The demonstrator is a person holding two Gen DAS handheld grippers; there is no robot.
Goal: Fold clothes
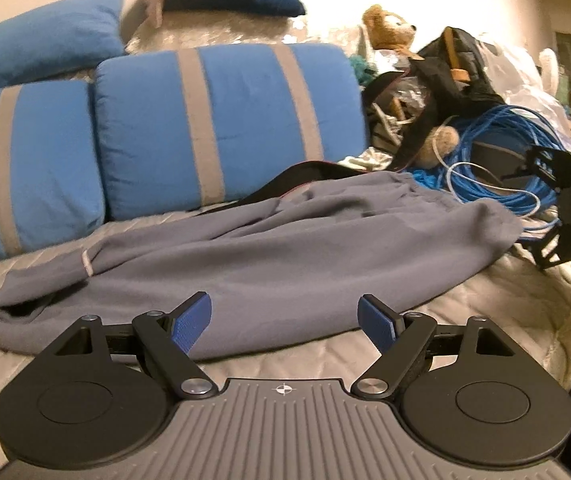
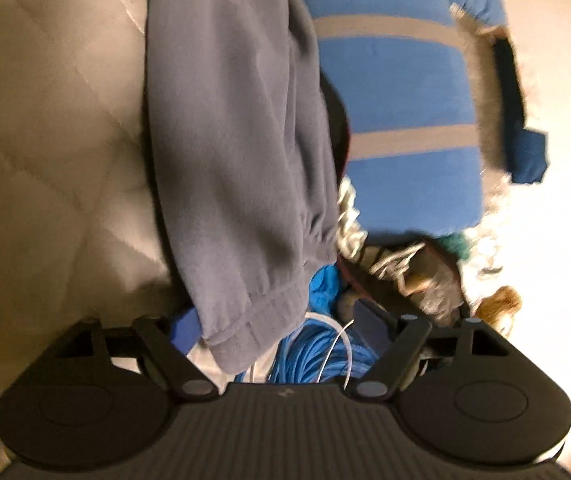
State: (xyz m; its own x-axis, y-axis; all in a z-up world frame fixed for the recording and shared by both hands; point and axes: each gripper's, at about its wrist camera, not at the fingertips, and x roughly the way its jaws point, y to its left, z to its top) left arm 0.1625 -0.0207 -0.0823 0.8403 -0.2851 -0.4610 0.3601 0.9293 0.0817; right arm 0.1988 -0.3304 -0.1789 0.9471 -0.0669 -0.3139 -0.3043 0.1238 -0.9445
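Lying long and rumpled on the bed (image 1: 425, 344), the grey pants (image 1: 285, 248) sit between both wide-open hand-held grippers, left (image 1: 284, 322) and right (image 2: 281, 326), which might snag the blue cable (image 2: 317, 356) beside the waistband.

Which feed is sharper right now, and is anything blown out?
Left wrist view: fairly sharp on the grey garment, with fisheye bending at the edges. Right wrist view: motion-blurred, the striped blue pillow smeared, the wall at right blown out to white, the quilt dim.

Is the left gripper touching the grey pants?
Apart. The left wrist view shows the left gripper open, with bare quilt between its fingertips and the grey pants.
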